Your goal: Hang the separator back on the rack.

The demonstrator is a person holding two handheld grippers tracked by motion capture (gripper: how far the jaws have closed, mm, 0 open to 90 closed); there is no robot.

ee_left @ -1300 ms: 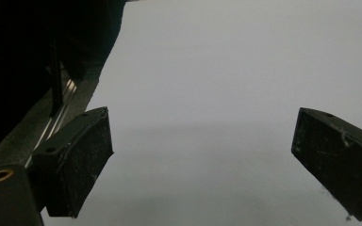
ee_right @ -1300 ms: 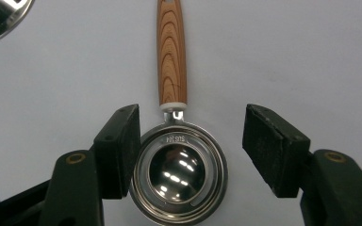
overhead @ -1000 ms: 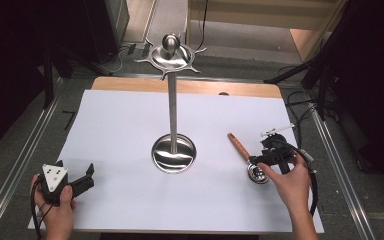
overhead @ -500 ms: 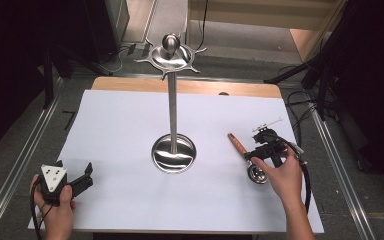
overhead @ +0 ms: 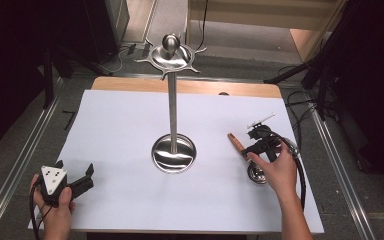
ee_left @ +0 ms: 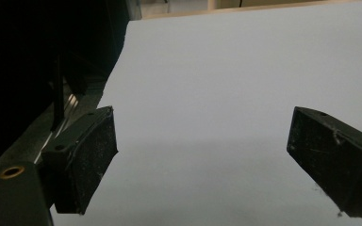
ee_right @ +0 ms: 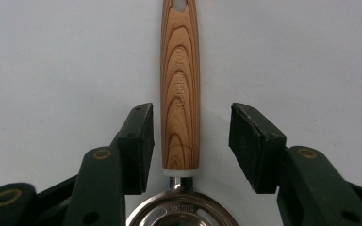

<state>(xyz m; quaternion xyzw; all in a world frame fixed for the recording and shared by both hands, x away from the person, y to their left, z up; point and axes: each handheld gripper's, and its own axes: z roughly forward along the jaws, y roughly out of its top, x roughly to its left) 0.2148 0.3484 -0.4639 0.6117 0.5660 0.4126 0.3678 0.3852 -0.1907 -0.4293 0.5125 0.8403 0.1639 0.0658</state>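
The right gripper [ee_right: 191, 146] has its two black jaws spread to either side of a utensil's wooden handle [ee_right: 180, 89]; the left jaw sits right against the wood or very nearly so, while a clear gap remains between the wood and the right jaw, so nothing is pinched. That close view shows the grain of the handle, a hanging hole at its far end, lettering pressed into the wood, and a white collar where it meets a shiny metal head [ee_right: 181, 214] at the bottom edge. From the high view the same right gripper [overhead: 252, 148] is held low over the right side of the white table cover [overhead: 120, 130] by the person's right hand [overhead: 275, 170], with the handle's brown far end [overhead: 236, 142] poking out toward the middle and the round metal head [overhead: 256, 173] lying beside the palm. Toward the centre stands a tall metal stand [overhead: 172, 115] on a round dish base, well apart from the utensil. At the near left corner the left hand [overhead: 55, 207] holds the left gripper [overhead: 75, 177], and its own view shows the jaws [ee_left: 202, 160] wide apart over bare white surface, holding nothing.
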